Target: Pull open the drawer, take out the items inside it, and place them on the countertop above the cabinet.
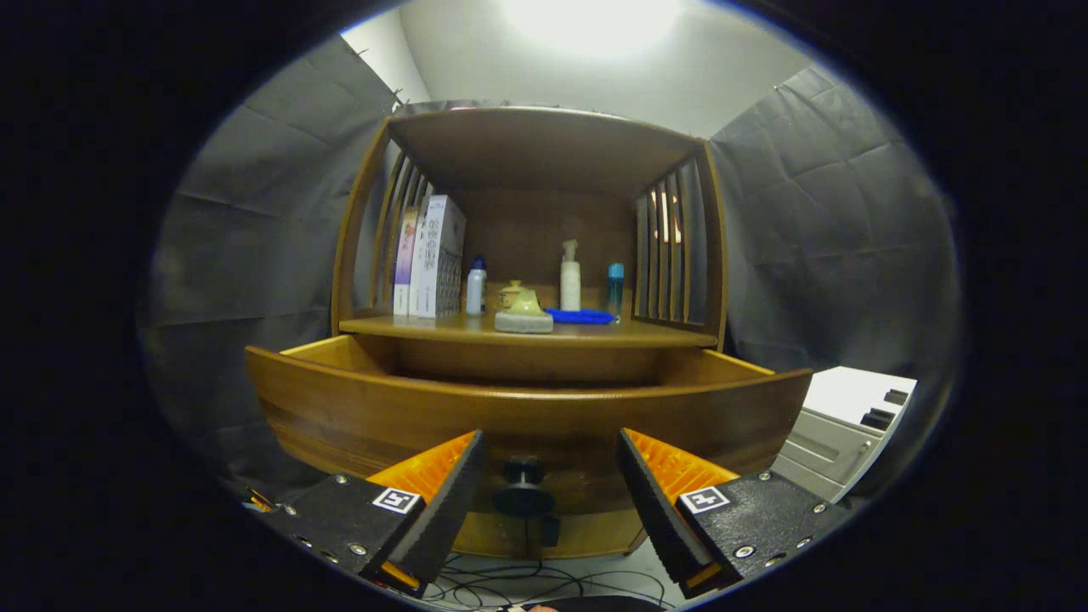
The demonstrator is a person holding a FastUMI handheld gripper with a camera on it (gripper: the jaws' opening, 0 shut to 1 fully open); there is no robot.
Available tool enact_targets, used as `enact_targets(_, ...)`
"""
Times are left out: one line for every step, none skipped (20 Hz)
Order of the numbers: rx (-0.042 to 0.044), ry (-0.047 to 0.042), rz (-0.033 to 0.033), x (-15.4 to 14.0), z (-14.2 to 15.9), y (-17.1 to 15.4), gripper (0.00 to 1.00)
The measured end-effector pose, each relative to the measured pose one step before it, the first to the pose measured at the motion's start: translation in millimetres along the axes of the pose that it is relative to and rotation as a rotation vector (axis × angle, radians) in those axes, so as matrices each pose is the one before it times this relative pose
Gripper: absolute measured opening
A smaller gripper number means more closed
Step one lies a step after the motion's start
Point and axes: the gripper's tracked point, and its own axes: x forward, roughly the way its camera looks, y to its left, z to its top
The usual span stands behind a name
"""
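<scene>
Curved wooden drawer (527, 408) pulled out, round dark knob (524, 489) between spread, empty hand-held gripper (551, 484) fingers

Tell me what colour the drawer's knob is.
Black. The knob sits between the open gripper fingers in the gripper view.

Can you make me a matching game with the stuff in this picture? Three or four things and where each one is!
Things:
1. claw
2. drawer knob
3. blue flat thing
4. tall boxes

Places or states:
A. standing at the left end of the countertop
B. open, with one finger on each side of the knob, not touching it
C. on the front of the pulled-out drawer
D. lying on the countertop by the white pump bottle

Pairs: 1-B, 2-C, 3-D, 4-A
</scene>
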Motion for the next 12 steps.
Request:
enact_targets(-0.00050,0.00929,0.00600,2.51,-6.04,2.43,0.95)
enact_targets(-0.00061,0.00521,0.00553,4.19,-3.70,3.34,0.95)
enact_targets(0.00095,0.00478,0.00856,2.32,-3.04,4.16,0.95)
enact_targets(0.00180,0.00596,0.00882,3.69,-2.12,4.37,0.95)
enact_targets(0.00313,0.00740,0.01381,4.94,-2.46,5.73,0.95)
enact_targets(-0.00628,0.01296,0.02658,-1.30,-3.24,6.04,0.95)
enact_targets(-0.00827,-0.00438,-0.00243,-0.66,0.08,0.69,0.95)
enact_targets(0.00612,0.00196,0.00030,0.86,0.92,0.52,0.95)
enact_targets(0.00570,0.00458,0.00210,0.51,0.34,-1.26,0.94)
enact_targets(0.00403,0.00302,0.00140,0.26,0.14,-0.03,0.93)
enact_targets(0.00851,0.00182,0.00079,0.91,-0.28,-0.84,0.94)
enact_targets(0.00365,0.00232,0.00314,1.00,0.19,-0.20,0.94)
